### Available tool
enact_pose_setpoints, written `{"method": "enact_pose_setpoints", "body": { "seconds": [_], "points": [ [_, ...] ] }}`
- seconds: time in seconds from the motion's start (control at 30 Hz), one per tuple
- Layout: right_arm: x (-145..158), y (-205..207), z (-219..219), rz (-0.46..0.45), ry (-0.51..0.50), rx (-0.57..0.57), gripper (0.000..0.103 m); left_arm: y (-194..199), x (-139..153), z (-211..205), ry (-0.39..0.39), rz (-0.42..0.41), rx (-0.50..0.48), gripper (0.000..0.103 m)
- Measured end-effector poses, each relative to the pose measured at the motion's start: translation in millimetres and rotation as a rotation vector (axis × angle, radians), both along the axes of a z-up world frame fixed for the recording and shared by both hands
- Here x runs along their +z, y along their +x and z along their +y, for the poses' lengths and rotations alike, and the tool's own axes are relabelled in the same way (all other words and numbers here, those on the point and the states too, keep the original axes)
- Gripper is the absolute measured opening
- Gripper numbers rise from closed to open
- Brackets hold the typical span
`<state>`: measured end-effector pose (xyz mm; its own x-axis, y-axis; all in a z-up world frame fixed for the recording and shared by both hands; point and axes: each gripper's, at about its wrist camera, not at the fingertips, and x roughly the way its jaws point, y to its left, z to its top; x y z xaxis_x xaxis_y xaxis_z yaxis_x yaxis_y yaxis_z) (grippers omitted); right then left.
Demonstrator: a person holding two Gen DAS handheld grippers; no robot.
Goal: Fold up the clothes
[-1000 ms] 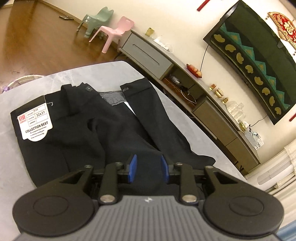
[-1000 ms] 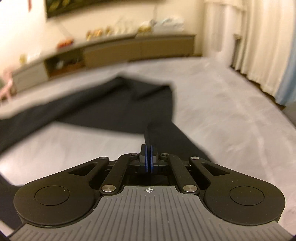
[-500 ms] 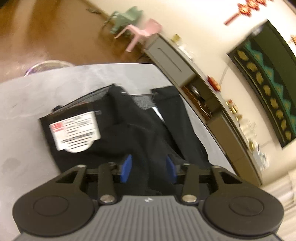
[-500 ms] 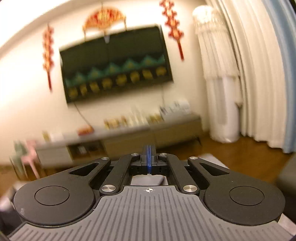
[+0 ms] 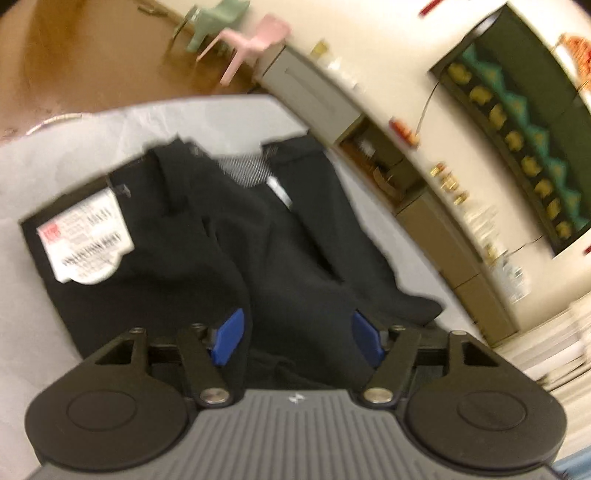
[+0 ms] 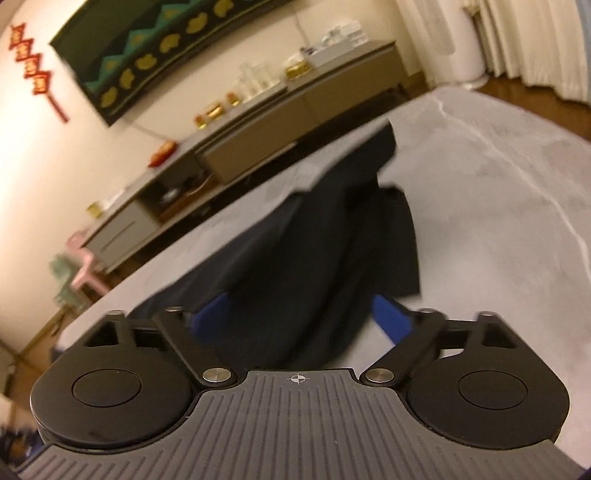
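Black trousers point(image 5: 229, 251) lie rumpled on the grey table point(image 5: 74, 147), waistband at the far end with a white paper tag point(image 5: 86, 247) on the left side. My left gripper point(image 5: 297, 341) is open, its blue pads spread wide just above the cloth at the near end. In the right wrist view the trouser legs point(image 6: 332, 236) lie folded over in a heap, hem point(image 6: 369, 144) pointing away. My right gripper point(image 6: 301, 319) is open over the near part of the legs, holding nothing.
A long low sideboard point(image 6: 258, 129) with small items stands along the wall beyond the table. Pink point(image 5: 255, 40) and green point(image 5: 218, 18) child chairs stand on the wooden floor. White curtains point(image 6: 535, 37) hang at the right. Bare table point(image 6: 498, 184) spreads right of the legs.
Both grippers have opened. The right one was shut a second ago, swung up toward the wall, and is now back low over the trouser legs. The left jaws widened steadily.
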<state>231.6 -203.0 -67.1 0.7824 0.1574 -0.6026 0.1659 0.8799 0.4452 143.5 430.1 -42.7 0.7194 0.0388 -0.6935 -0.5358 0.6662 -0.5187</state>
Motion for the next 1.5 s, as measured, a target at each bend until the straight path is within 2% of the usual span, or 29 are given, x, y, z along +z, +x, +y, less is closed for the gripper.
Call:
{"method": "enact_pose_setpoints", "body": {
  "seconds": [0.03,0.07,0.1,0.13,0.17,0.23,0.3,0.4,0.43,0.47,0.53,0.6,0.63,0.7,0.73,0.77,0.8,0.87,0.93,1.0,1.07,1.13,1.17,1.23,1.33,1.4,1.43,1.5],
  "points": [
    [-4.2,17.1,6.5,0.016,-0.01,-0.011,0.092,7.6,-2.2,-1.5,0.025,0.027,0.007,0.063],
    [-8.5,34.4,12.3,0.034,-0.023,-0.022,0.092,13.1,-4.0,-3.2,0.055,0.048,0.015,0.055],
    [-13.0,52.4,16.6,0.056,-0.046,-0.032,0.092,18.1,-5.6,-4.9,0.086,0.068,0.023,0.034],
    [-17.0,68.5,19.7,0.079,-0.069,-0.041,0.086,19.5,-5.0,-4.1,0.093,0.057,0.019,0.02],
    [-19.8,80.3,19.8,0.101,-0.092,-0.046,0.057,20.2,-4.0,-2.9,0.096,0.04,0.012,0.002],
    [-24.1,101.3,18.4,0.137,-0.128,-0.054,0.001,21.6,-1.9,-0.5,0.103,0.007,-0.001,0.0],
    [-10.9,94.0,4.7,0.08,-0.093,-0.062,0.0,11.2,16.9,3.4,0.128,-0.099,0.005,0.0],
    [33.0,39.5,-17.3,-0.11,-0.009,-0.076,0.0,-29.5,45.3,14.0,0.112,-0.244,0.048,0.0],
    [46.4,9.1,-25.4,-0.169,0.004,-0.075,0.0,-45.3,54.0,17.4,0.109,-0.286,0.063,0.0],
    [50.7,-21.6,-32.2,-0.2,0.0,-0.08,0.0,-61.7,55.8,20.8,0.099,-0.293,0.082,0.0],
    [55.9,-79.4,-45.8,-0.247,-0.013,-0.091,0.0,-87.5,46.4,31.9,0.067,-0.243,0.145,0.0],
    [28.3,-105.6,-62.6,-0.153,-0.014,-0.139,0.0,-100.0,33.3,40.2,0.084,-0.139,0.195,0.0],
    [10.6,-115.9,-71.9,-0.093,-0.005,-0.17,0.0,-103.1,28.4,43.7,0.073,-0.112,0.196,0.001],
    [-19.3,-125.0,-92.9,0.022,0.088,-0.249,0.004,-106.1,22.7,42.8,0.031,-0.114,0.159,0.02],
    [-29.1,-126.3,-102.0,0.062,0.142,-0.284,0.008,-107.4,19.9,42.0,0.01,-0.117,0.138,0.024],
    [-28.8,-127.2,-104.3,0.058,0.152,-0.294,0.014,-104.6,19.6,39.0,-0.003,-0.129,0.115,0.032],
    [-24.6,-129.2,-102.4,0.041,0.13,-0.304,0.018,-101.1,19.7,35.6,-0.014,-0.142,0.091,0.044],
    [-17.4,-132.9,-97.4,0.013,0.103,-0.312,0.043,-90.9,20.3,25.7,-0.019,-0.159,0.052,0.052],
    [-14.5,-137.7,-91.1,0.004,0.101,-0.312,0.046,-76.5,21.2,11.7,-0.003,-0.163,0.024,0.054],
    [-12.0,-140.7,-88.6,0.011,0.086,-0.32,0.046,-63.2,20.3,-2.9,-0.013,-0.161,-0.045,0.062],
    [2.2,-149.6,-76.3,-0.025,-0.047,-0.339,0.046,-46.7,17.0,-18.1,-0.005,-0.137,-0.105,0.065],
    [23.5,-162.9,-49.2,-0.111,-0.276,-0.321,0.048,-31.9,11.5,-28.7,0.049,-0.062,-0.121,0.065],
    [31.6,-168.1,-29.1,-0.158,-0.362,-0.277,0.048,-27.6,7.3,-31.6,0.078,-0.015,-0.104,0.061],
    [43.6,-174.7,17.6,-0.244,-0.466,-0.125,0.048,-22.8,-2.1,-28.0,0.092,0.064,-0.043,0.058],
    [46.9,-171.0,102.2,-0.292,-0.441,0.273,0.051,-40.2,-0.1,-9.6,0.042,0.026,0.025,0.058],
    [45.6,-167.8,173.8,-0.318,-0.426,0.556,0.058,-51.9,1.0,3.1,-0.003,-0.005,0.061,0.061],
    [43.6,-166.2,209.5,-0.329,-0.42,0.677,0.063,-57.1,1.1,9.5,-0.031,-0.021,0.073,0.061],
    [38.3,-161.9,280.9,-0.373,-0.426,0.886,0.064,-67.7,1.3,22.4,-0.087,-0.054,0.096,0.063]
  ]
}}
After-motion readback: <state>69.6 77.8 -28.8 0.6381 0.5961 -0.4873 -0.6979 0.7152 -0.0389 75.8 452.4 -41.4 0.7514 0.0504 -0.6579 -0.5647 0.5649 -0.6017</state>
